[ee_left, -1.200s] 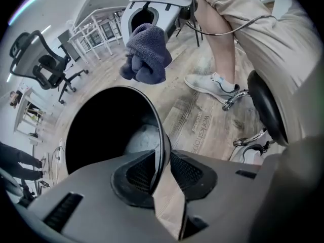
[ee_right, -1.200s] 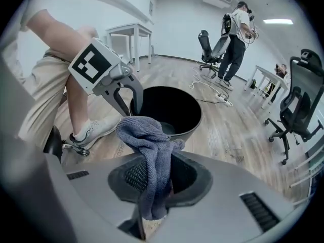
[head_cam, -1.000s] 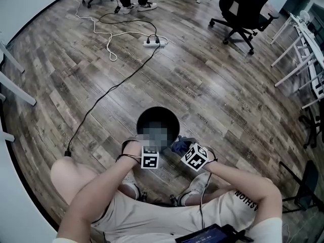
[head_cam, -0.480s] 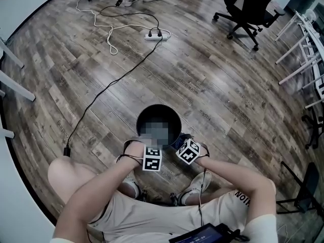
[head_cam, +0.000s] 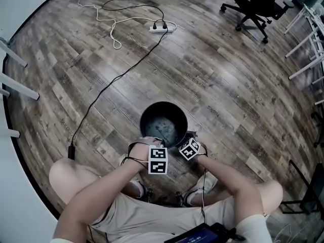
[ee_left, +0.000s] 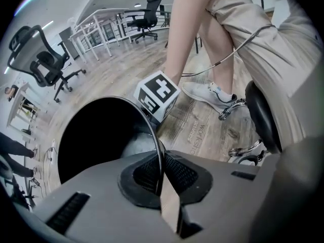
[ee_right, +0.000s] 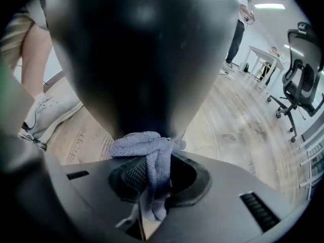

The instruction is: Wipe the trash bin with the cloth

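**Bin held steady, cloth at its side: the wiping looks barely begun.**

The bin (head_cam: 163,103) stands on the floor (head_cam: 233,80). The left gripper (ee_left: 161,180) has just been closing its jaws, and they pinch the bin's thin rim (ee_left: 158,135) between them. The right gripper (ee_right: 154,184) is clamped on the bunched grey cloth (ee_right: 144,145). The cloth sits against the bin's dark outer wall, low on the near side. Whether it presses firmly is hard to tell from so close. No part of the wall looks wiped yet, so I judge that the outside, the rim and perhaps the inside all remain to be done.
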Demonstrator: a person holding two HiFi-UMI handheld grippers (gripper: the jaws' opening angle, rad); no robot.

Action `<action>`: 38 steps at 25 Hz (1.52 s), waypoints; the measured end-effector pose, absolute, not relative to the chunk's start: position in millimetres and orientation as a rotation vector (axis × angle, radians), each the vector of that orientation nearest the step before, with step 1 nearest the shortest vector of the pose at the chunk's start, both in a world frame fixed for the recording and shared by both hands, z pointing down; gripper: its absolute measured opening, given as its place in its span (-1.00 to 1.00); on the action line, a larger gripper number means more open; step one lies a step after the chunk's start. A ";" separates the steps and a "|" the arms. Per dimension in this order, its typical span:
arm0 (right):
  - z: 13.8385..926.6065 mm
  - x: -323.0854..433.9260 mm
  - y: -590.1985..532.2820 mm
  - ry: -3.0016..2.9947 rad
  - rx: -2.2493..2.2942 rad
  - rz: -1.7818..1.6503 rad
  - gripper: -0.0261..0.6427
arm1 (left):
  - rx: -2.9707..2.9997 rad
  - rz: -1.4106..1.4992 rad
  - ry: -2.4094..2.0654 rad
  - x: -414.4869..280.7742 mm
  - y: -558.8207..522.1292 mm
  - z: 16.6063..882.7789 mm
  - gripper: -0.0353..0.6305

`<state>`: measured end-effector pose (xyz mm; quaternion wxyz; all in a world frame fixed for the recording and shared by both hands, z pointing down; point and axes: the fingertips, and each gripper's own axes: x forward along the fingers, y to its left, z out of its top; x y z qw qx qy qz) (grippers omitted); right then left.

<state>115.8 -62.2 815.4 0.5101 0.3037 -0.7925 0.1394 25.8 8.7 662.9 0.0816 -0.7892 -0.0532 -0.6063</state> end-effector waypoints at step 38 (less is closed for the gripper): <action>620.3 100.6 -26.6 -1.916 0.620 0.304 -0.72 | -2.149 -1.875 -0.230 -0.4 1.3 671.5 -0.74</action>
